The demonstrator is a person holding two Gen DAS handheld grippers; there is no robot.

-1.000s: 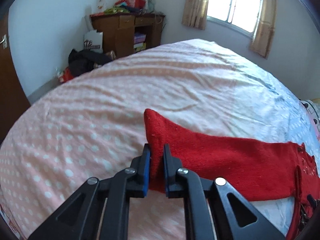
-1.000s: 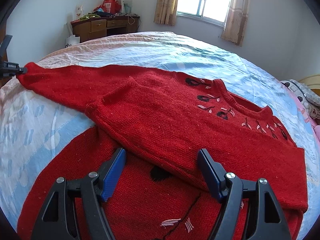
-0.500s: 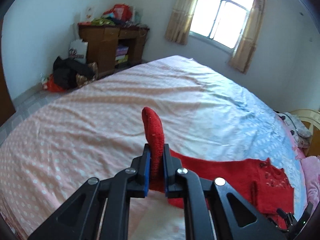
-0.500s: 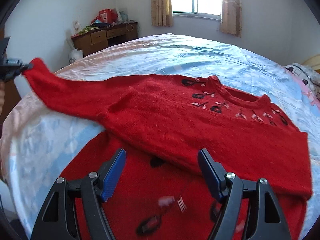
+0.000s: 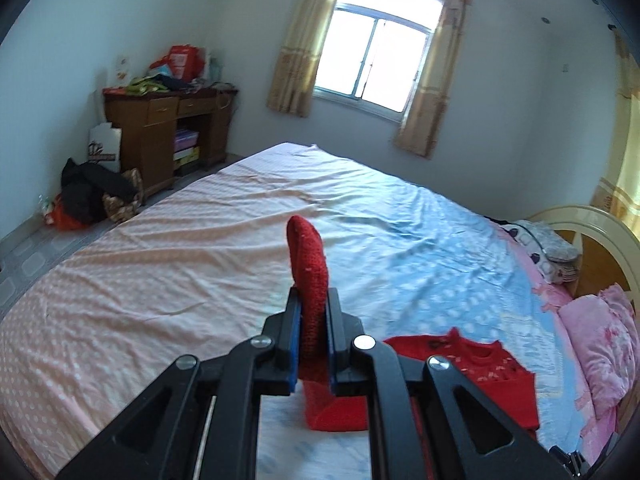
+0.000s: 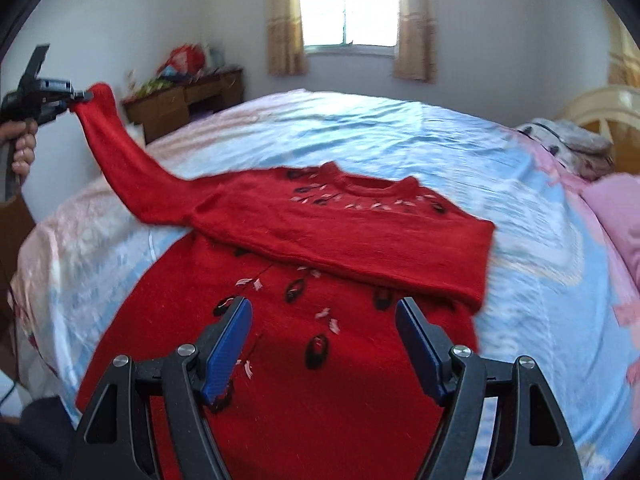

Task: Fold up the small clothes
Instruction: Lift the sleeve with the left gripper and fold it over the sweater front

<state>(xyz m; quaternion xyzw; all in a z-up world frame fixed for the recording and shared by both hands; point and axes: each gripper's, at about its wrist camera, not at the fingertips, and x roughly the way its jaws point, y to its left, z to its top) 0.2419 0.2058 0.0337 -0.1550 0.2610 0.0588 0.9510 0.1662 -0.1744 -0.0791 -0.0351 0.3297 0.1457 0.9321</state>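
Note:
A red knit sweater (image 6: 340, 232) with black and white embroidery lies on the bed, one sleeve folded across its chest. My left gripper (image 5: 313, 304) is shut on the cuff of the other sleeve (image 5: 306, 256) and holds it up above the bed. In the right wrist view that gripper (image 6: 80, 96) is at the far left, with the sleeve (image 6: 120, 160) stretched up to it. My right gripper (image 6: 324, 320) is open and empty, above the sweater's lower body. The sweater body shows low right in the left wrist view (image 5: 480, 368).
The bed (image 5: 200, 248) has a pink and blue dotted sheet. Pink pillows (image 5: 600, 340) and a cream headboard (image 5: 592, 224) are at the right. A cluttered wooden desk (image 5: 168, 120) and bags on the floor (image 5: 92, 196) stand beyond the bed's left side.
My left gripper has lifted the sleeve cuff off the bed and carried it higher. My right gripper has stayed open and has drawn back a little over the sweater's lower body.

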